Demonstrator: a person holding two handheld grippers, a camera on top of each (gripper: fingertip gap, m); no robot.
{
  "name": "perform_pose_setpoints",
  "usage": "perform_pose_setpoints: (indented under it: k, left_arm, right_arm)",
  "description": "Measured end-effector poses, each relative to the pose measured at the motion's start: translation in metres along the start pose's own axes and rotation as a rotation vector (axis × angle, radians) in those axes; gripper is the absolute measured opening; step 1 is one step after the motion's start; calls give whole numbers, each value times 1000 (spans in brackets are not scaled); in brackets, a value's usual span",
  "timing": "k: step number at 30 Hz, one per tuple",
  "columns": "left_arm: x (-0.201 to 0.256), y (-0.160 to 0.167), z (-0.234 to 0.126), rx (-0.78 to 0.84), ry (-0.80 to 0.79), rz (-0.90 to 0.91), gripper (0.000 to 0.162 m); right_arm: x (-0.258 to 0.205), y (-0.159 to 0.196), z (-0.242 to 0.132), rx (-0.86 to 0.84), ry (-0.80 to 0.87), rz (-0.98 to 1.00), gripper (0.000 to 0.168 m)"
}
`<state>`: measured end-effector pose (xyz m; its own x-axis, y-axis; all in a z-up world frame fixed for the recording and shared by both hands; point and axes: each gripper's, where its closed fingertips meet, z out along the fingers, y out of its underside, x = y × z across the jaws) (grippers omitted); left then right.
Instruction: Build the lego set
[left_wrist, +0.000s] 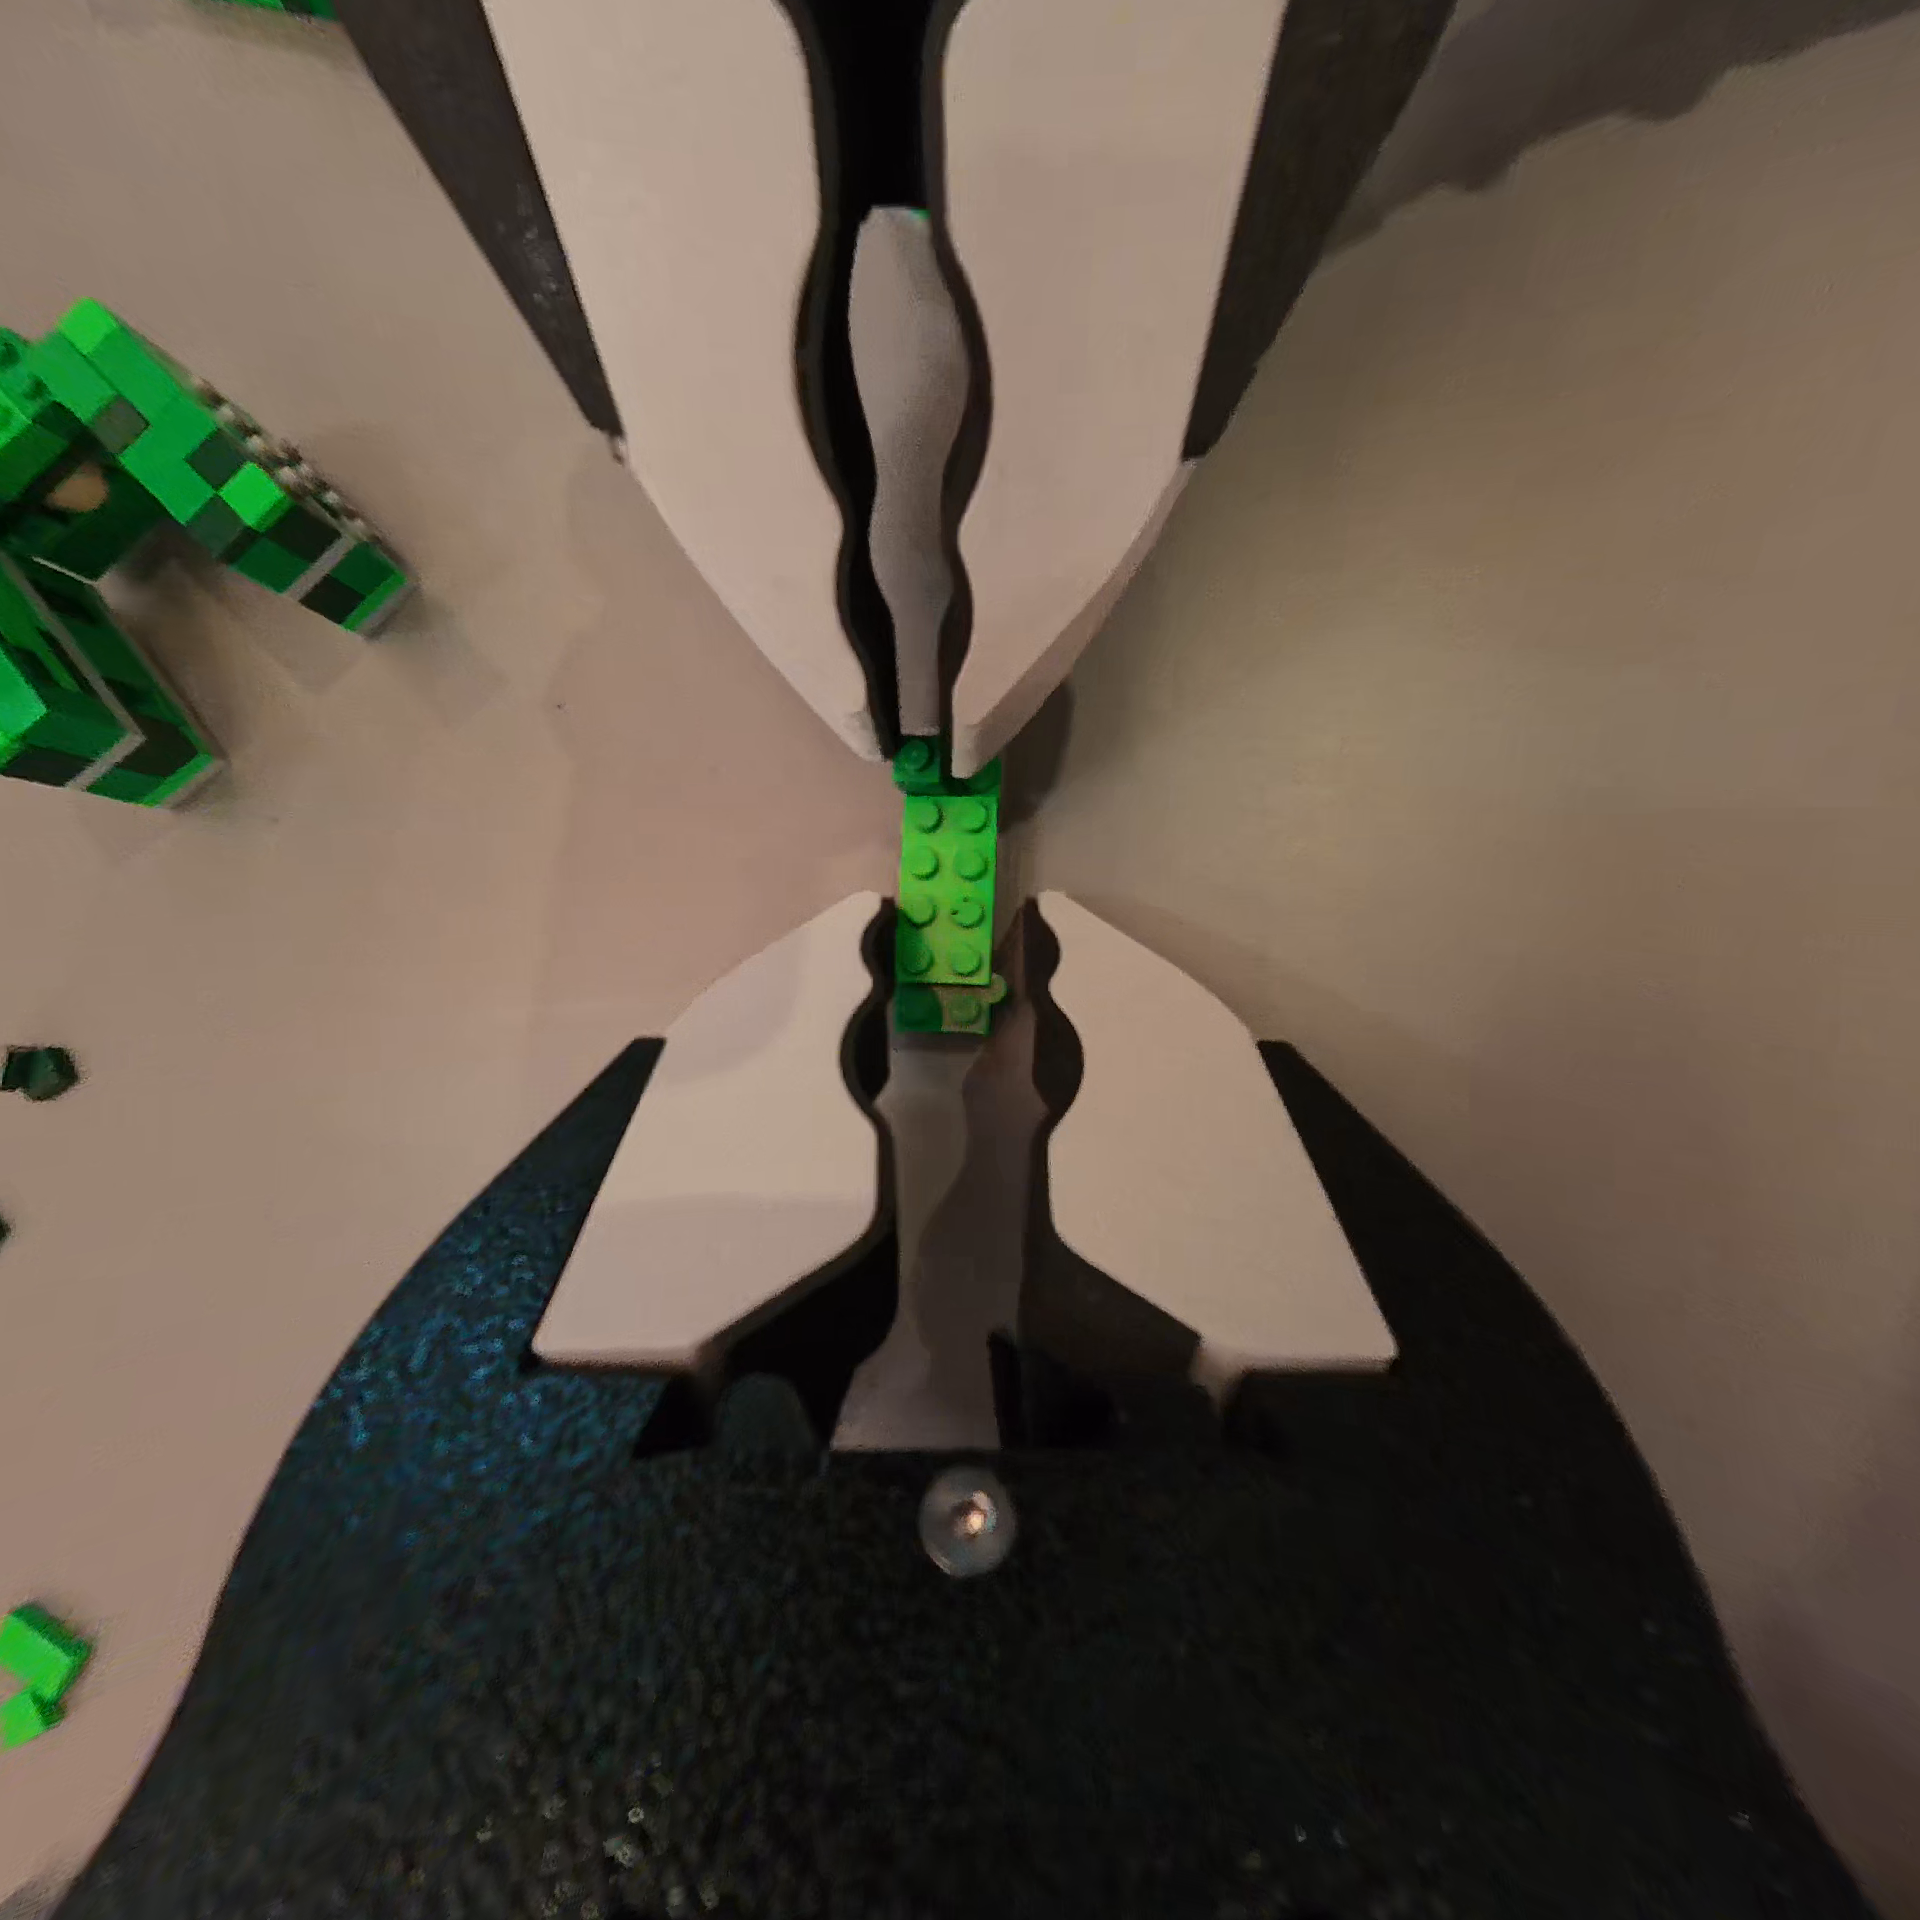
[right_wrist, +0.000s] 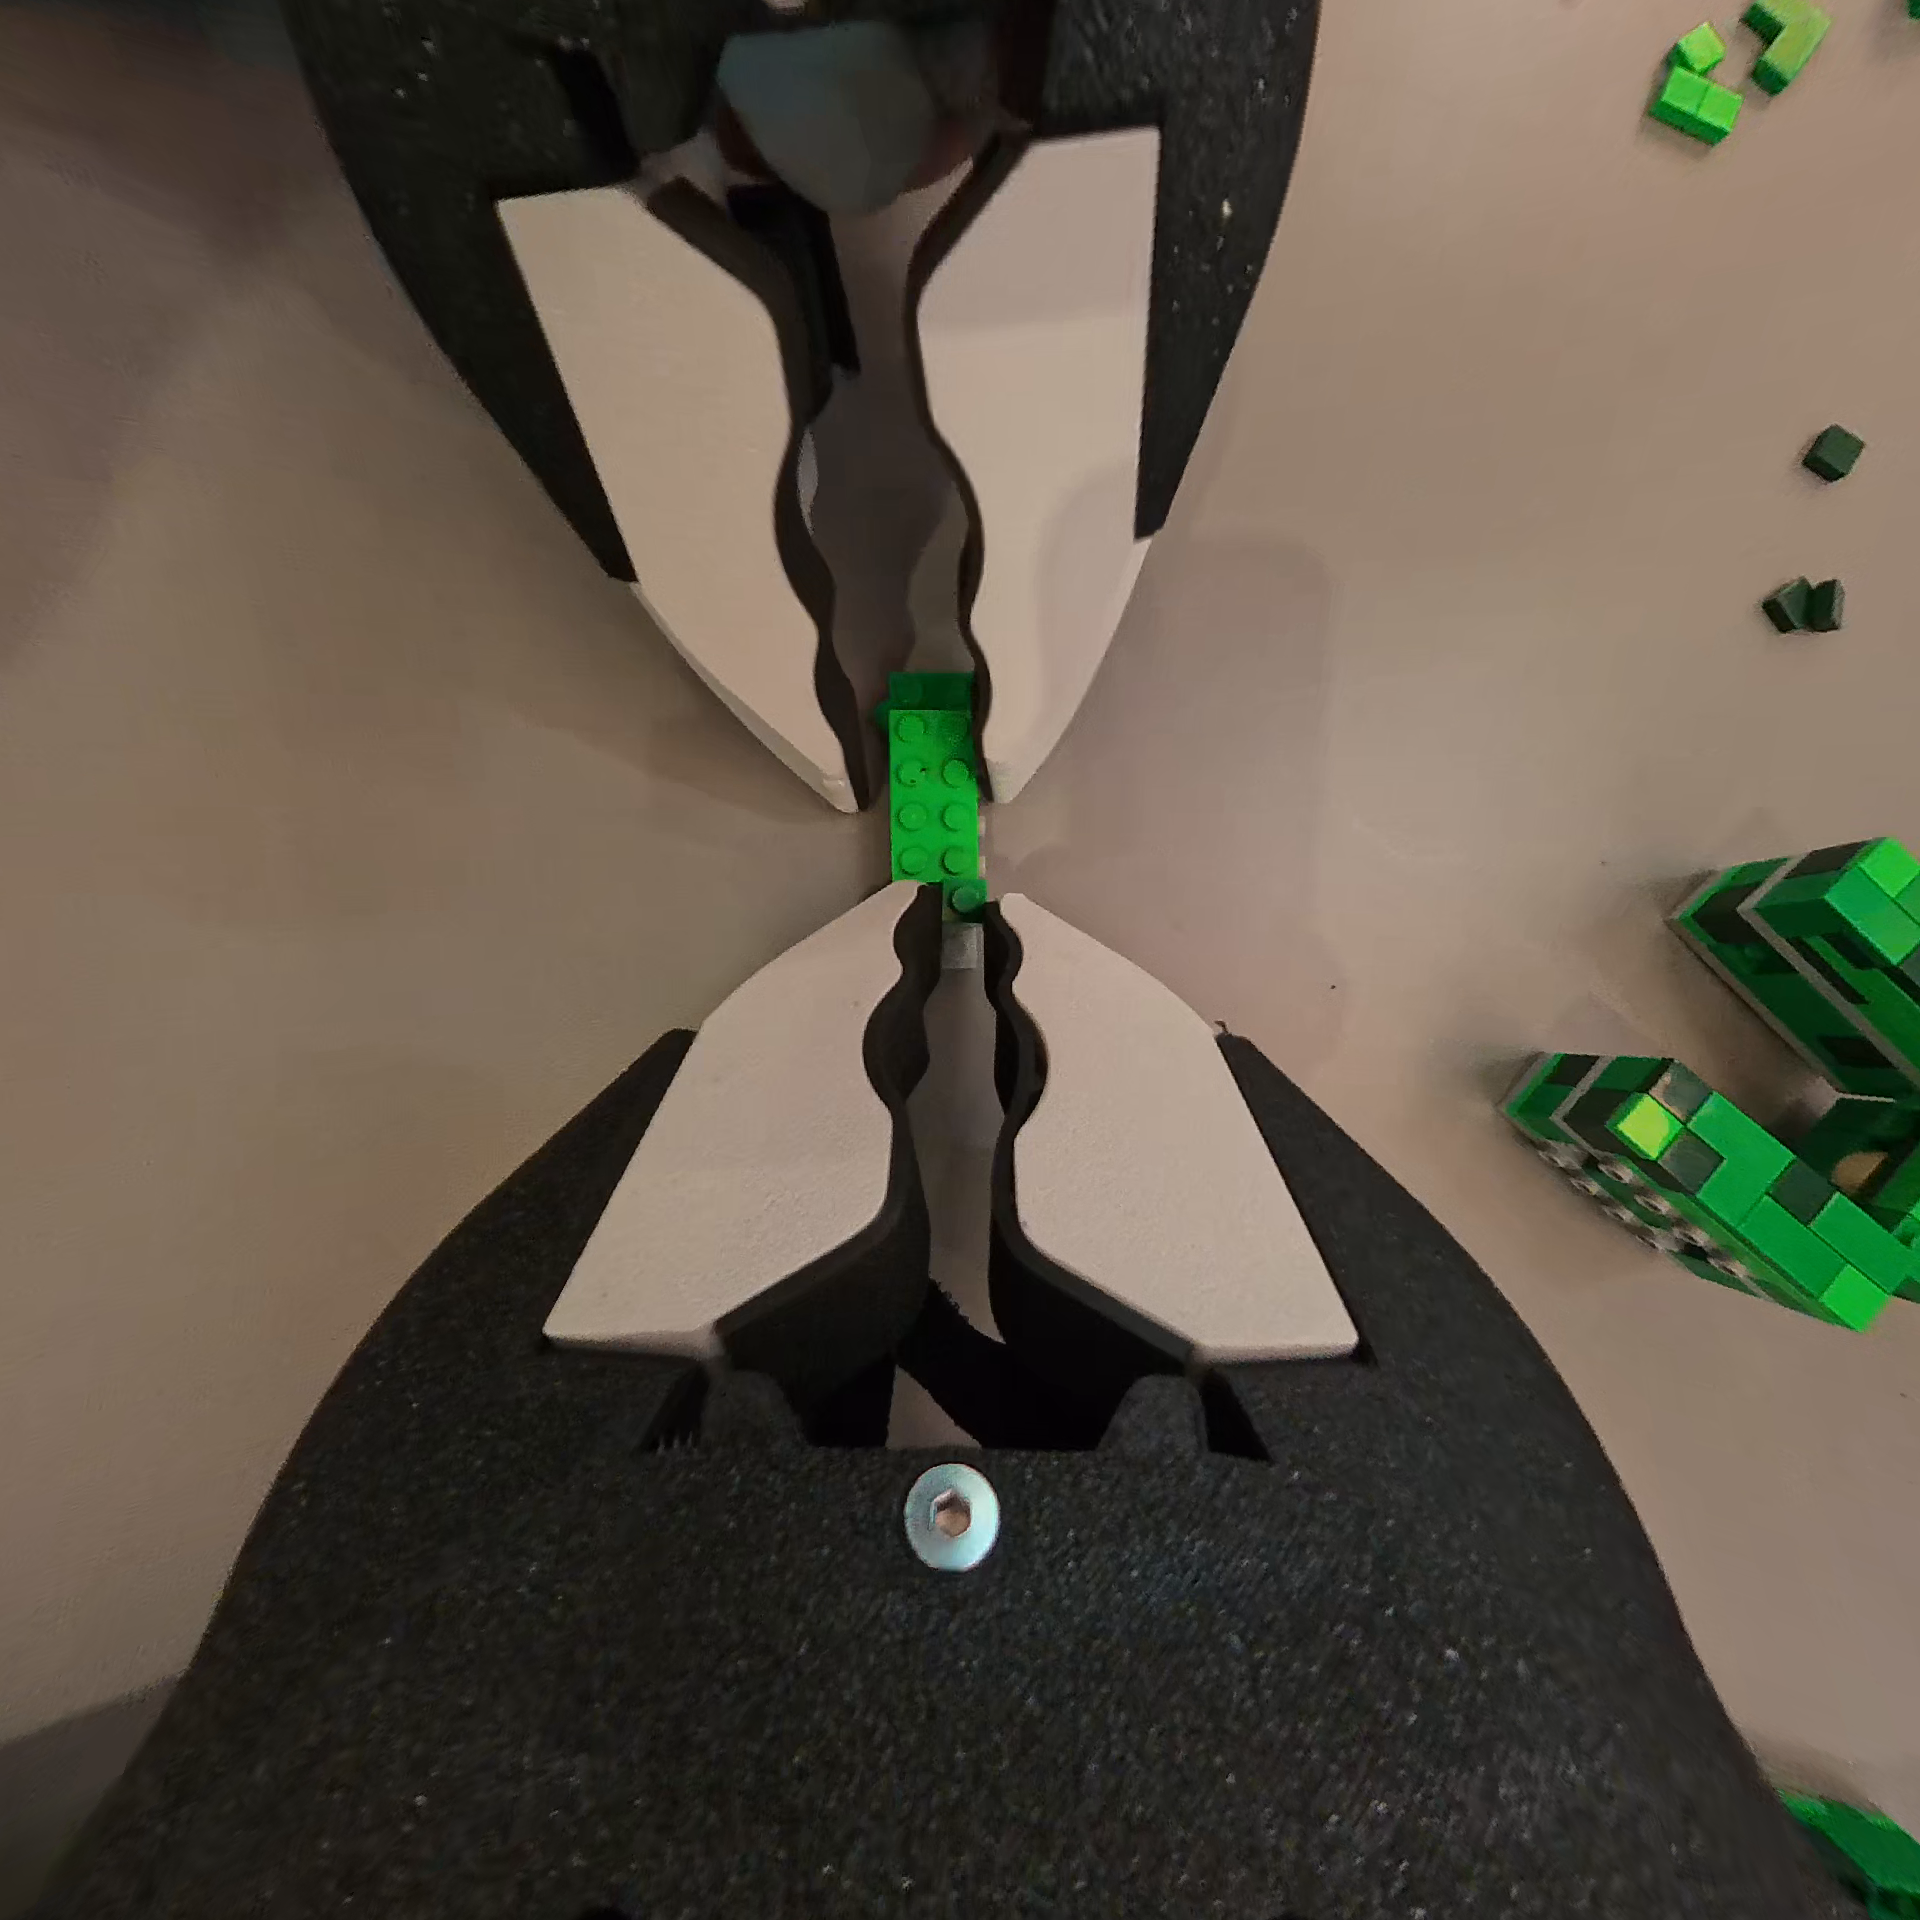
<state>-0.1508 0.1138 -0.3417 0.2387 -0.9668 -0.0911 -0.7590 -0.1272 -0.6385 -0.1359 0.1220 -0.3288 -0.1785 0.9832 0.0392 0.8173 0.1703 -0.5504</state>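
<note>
A small bright green brick assembly (left_wrist: 948, 883), a two-stud-wide plate with smaller green pieces under each end, is held between my two grippers above the pale table. My left gripper (left_wrist: 951, 914) comes in from the bottom and is shut around its near end. My right gripper (left_wrist: 930, 753) comes in from the top and pinches the far end. In the right wrist view my right gripper (right_wrist: 951, 904) is shut on the narrow one-stud end of the assembly (right_wrist: 933, 800). The left gripper (right_wrist: 920, 795) clasps the other end from above.
A large green and dark green block model (left_wrist: 156, 540) lies at the left, and it also shows at the right in the right wrist view (right_wrist: 1766, 1091). Loose bright green pieces (left_wrist: 36, 1683) (right_wrist: 1704, 83) and small dark green pieces (right_wrist: 1831, 452) (left_wrist: 42, 1070) lie scattered on the table.
</note>
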Motion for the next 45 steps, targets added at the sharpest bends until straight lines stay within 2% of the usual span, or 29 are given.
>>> perform_pose_setpoints:
  k: [1, 4, 9, 13, 18, 45]
  left_arm:
    - [1, 0, 0, 7, 15, -15, 21]
    - [3, 0, 1, 43, 57, -61, 18]
    - [2, -1, 0, 68, 4, 31, 17]
    - [5, -2, 1, 117, 22, 49, 17]
    - [7, -3, 2, 141, 47, 21, 17]
    - [12, -8, 4, 172, 68, 15, 17]
  right_arm:
    - [-1, -1, 0, 6, -6, 0, 7]
    - [-3, -1, 0, 13, -7, -5, 7]
    - [-5, -1, 0, 17, 9, -42, 7]
    - [-8, 0, -1, 19, 26, -118, 7]
    - [-9, 0, -2, 36, 17, -58, 7]
    - [-13, 2, -5, 24, 40, -61, 8]
